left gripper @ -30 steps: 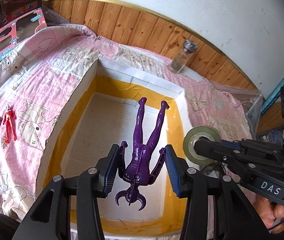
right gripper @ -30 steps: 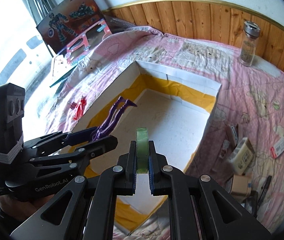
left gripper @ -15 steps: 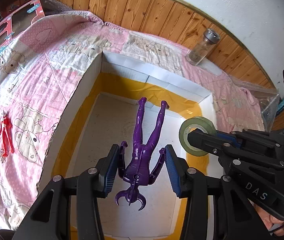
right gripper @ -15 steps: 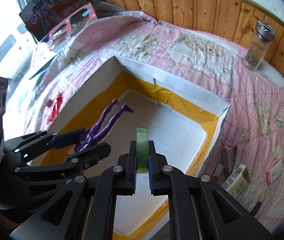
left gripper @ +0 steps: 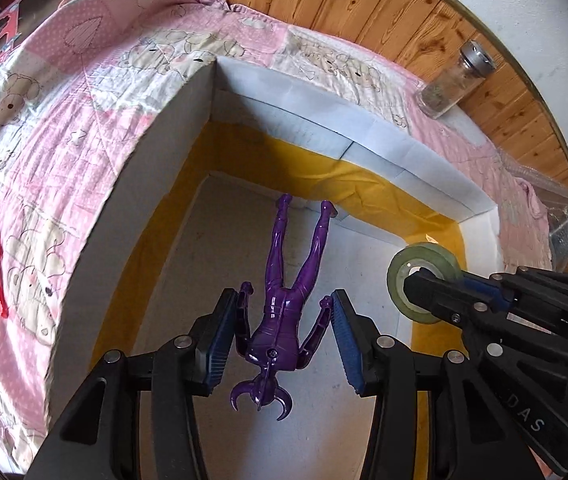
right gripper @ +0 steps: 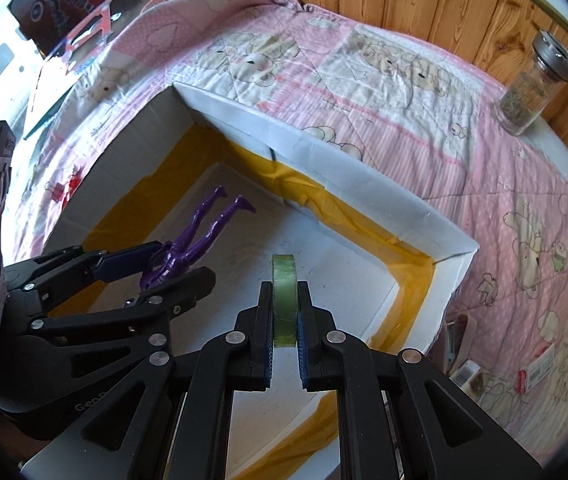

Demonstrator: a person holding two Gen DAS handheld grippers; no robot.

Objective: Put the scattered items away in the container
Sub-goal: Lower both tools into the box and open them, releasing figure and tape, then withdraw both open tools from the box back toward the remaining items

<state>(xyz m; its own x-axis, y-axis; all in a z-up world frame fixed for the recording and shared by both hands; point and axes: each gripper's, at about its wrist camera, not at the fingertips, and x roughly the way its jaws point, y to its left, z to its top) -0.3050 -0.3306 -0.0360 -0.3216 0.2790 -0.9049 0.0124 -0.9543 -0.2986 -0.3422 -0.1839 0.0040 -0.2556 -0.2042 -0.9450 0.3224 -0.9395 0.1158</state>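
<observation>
Both loads hang directly above the white box [left gripper: 156, 168]: the left hand-held gripper [left gripper: 284, 332] pinches the purple figure [left gripper: 284, 312], legs toward the far wall, while the right hand-held gripper [right gripper: 284, 344] clamps the tape roll [right gripper: 284, 300] edge-on.

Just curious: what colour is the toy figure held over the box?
Purple all over; the toy figure shows best in the left wrist view.
</observation>
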